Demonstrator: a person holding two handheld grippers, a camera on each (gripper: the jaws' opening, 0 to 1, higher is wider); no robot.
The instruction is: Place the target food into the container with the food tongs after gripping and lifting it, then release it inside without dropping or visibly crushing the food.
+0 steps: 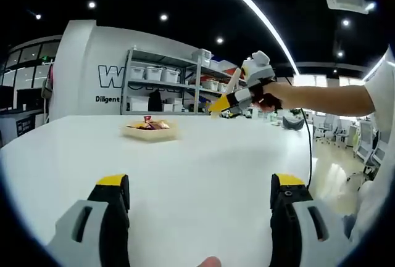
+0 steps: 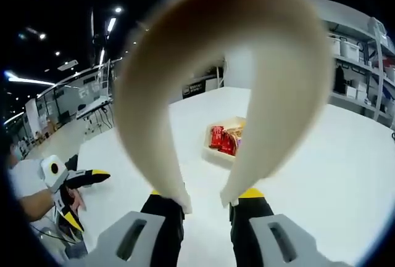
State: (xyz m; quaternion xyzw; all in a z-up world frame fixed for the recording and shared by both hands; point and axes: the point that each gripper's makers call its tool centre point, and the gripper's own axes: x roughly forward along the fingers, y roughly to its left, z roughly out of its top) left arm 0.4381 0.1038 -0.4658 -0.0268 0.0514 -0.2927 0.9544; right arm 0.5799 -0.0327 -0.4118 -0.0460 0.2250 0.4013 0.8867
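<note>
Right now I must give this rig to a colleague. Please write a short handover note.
Left gripper: open, holds nothing, low over the white table.
Right gripper: shut on the food tongs, raised above the table.
Container: on the table ahead of the tongs, red-wrapped food already lies in it.
Done: tongs are picked up.
Left: I cannot see the target food outside the container; find it, grip, lift, release inside gently.

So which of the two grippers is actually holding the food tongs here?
The right gripper: it is shut on the beige food tongs, raised above the white table. The left gripper is open, holding nothing.
</note>
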